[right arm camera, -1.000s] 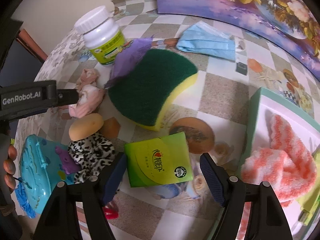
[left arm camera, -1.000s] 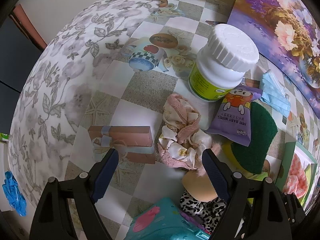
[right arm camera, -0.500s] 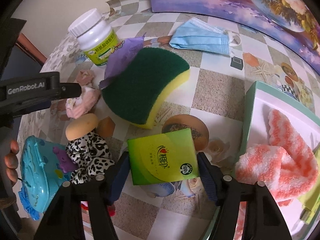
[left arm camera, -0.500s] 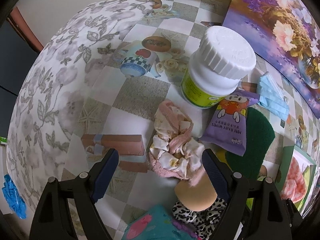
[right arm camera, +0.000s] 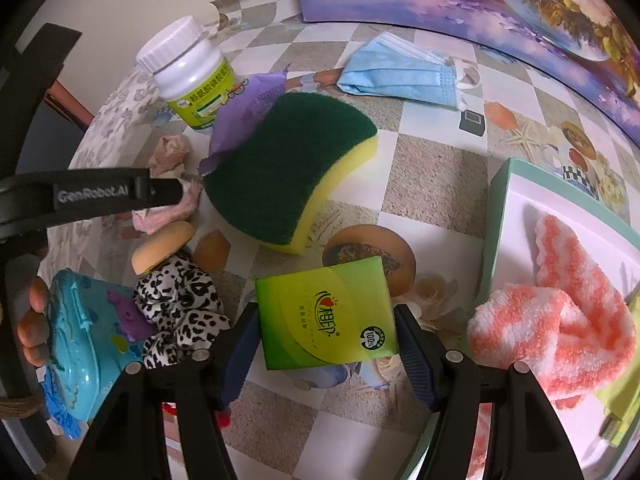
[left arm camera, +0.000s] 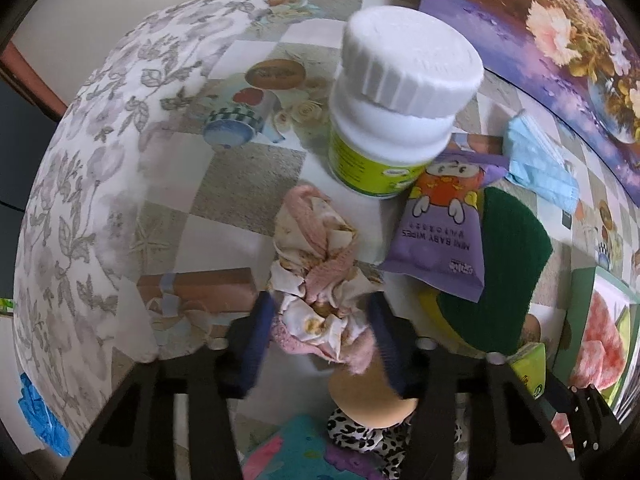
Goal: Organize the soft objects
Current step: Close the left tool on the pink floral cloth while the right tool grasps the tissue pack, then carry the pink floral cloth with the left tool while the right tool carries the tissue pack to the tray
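Scrunchie point(left arm camera: 320, 280) on table point(left arm camera: 248, 184), near end between our left gripper point(left arm camera: 320, 336) pads, long axis running toward 12 o'clock, bottle point(left arm camera: 400, 96) beyond. Jaws just closing, pressing fabric. Our right gripper point(right arm camera: 324, 344) brackets tissue pack point(right arm camera: 326, 316); whether clamped, cannot tell. Tray point(right arm camera: 496, 216) at 3 o'clock.

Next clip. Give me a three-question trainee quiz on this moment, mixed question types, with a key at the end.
1. True or false: the left gripper has the pink scrunchie between its fingers.
2. What sits between the right gripper's fingers? A) blue mask B) green tissue pack C) sponge
3. Fill in: the purple wipes pack leans against the white ____.

Key: 1 true; 2 B; 3 bottle.
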Demonstrator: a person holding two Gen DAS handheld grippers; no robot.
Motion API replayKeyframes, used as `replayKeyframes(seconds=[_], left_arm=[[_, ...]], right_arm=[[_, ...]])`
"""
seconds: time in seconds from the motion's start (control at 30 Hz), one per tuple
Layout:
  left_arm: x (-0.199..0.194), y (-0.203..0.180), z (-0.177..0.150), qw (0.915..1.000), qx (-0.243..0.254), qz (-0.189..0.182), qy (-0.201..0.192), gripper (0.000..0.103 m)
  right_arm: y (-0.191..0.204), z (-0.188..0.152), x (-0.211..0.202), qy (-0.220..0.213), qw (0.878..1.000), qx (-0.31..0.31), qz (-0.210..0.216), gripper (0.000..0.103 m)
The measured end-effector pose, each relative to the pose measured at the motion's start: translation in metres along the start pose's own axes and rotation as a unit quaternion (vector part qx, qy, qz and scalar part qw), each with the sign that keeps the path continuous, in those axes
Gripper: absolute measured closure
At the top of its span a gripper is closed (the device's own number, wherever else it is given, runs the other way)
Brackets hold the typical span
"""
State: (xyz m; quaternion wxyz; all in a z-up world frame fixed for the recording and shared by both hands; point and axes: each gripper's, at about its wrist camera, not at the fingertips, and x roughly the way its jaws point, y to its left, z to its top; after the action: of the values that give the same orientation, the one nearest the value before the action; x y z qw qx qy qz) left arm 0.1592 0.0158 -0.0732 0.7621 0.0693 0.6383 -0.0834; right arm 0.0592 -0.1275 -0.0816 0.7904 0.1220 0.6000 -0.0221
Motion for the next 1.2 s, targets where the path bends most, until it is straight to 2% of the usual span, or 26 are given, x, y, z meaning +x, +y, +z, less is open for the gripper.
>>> replayKeyframes(seconds=[0.1,0.27,0.8,1.07,1.2], left_arm=[[0.000,-0.002,0.000,1.0000,0.001,-0.004,-0.005,0.077],[-0.005,-0.009,-0.003,0.9998,-0.002,-0.011,-0.013,0.086],[-0.093,-0.003,-0.012,0.9941,-0.004,-0.017,-0.107,0.087],[-0.121,-0.022,-0.023,0.9900,0.020,-0.024,-0.137,0.087],[-0.137,-0.040,-0.034,0.9872,0.038,-0.034,-0.151,0.087]], right_arm=[[0.000,0.000,-0.005,-0.003,1.000,0.000,0.002,0.035],[-0.002,-0.001,-0.014,-0.009,1.000,0.002,0.005,0.035],[-0.018,-0.013,-0.073,-0.054,0.998,0.019,-0.003,0.035],[-0.041,-0.017,-0.096,-0.068,0.996,0.050,-0.013,0.035],[-0.067,-0.024,-0.117,-0.085,0.992,0.080,-0.038,0.034]])
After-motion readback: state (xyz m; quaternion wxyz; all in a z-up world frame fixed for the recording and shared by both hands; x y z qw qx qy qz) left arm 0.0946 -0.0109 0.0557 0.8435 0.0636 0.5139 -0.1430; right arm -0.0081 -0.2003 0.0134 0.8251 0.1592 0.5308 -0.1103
